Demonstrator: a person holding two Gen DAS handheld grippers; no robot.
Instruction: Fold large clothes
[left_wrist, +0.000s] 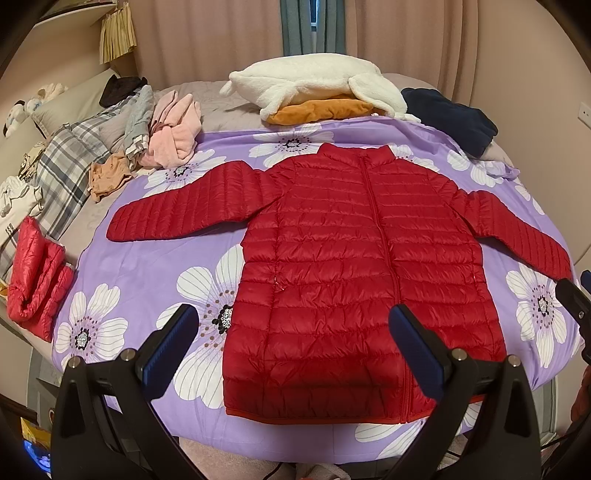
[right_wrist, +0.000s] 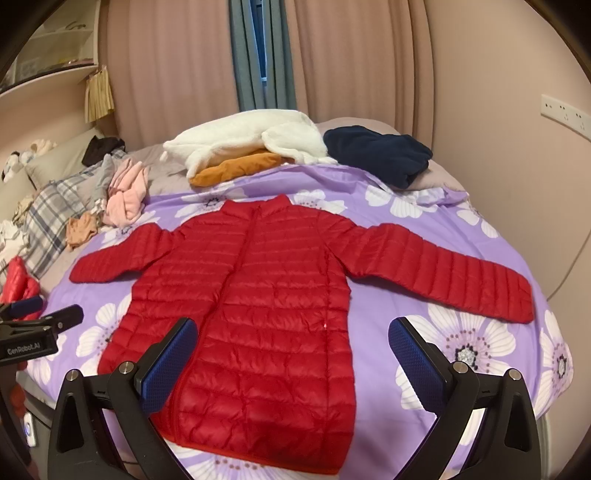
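Red puffer jacket (left_wrist: 354, 266) flat on the purple floral bedspread (left_wrist: 147, 266), zipped, both sleeves out.

My left tongs (left_wrist: 293, 345) hang over its hem, jacket body at 12 o'clock; my right tongs (right_wrist: 293, 354) sit over its right edge, sleeve at 2 o'clock. Left view alone shows the folded red garment (left_wrist: 35, 280) whole at 9 o'clock; right view shows the wall socket (right_wrist: 565, 112). Both tongs gape wide, gripping nothing, touching nothing.

We read "GenRobot.AI" in pale letters on the black body of the left gripper (right_wrist: 55, 317), at the left edge of the right wrist view. Dark print on a white garment (left_wrist: 11, 218) far left is too small to read.
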